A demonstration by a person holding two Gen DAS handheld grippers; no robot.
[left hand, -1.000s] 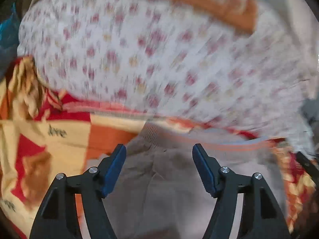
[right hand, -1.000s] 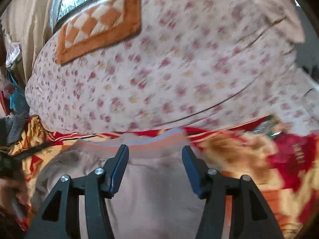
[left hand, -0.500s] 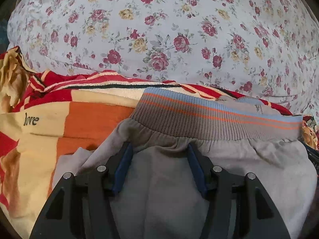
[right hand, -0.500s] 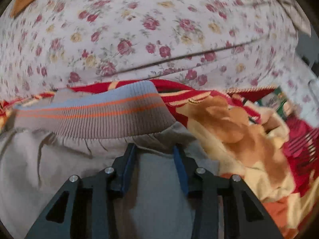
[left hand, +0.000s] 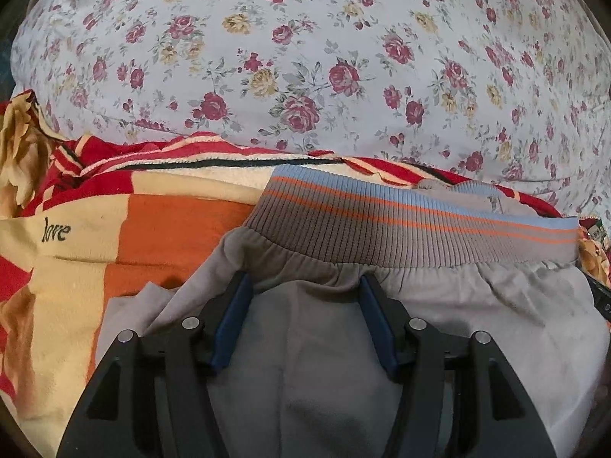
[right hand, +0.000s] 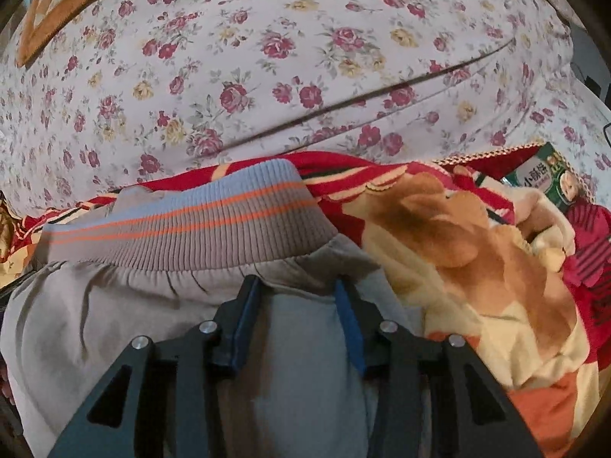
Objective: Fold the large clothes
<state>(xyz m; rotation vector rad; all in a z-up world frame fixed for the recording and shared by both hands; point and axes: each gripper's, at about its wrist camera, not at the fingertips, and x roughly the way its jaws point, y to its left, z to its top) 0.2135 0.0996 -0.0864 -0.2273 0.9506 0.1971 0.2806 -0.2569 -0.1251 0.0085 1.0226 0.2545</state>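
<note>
Pressing down into a grey garment [left hand: 313, 374] just below its striped ribbed waistband [left hand: 412, 225], the left gripper [left hand: 303, 286] straddles a bulge of cloth; whether it pinches is unclear. The right gripper [right hand: 299, 282], jaws opening, has cloth between them at the garment's other side. The garment lies on a red-and-orange blanket [left hand: 160, 225]; beyond, the floral bedsheet [left hand: 305, 57] probably offers folding room.
</note>
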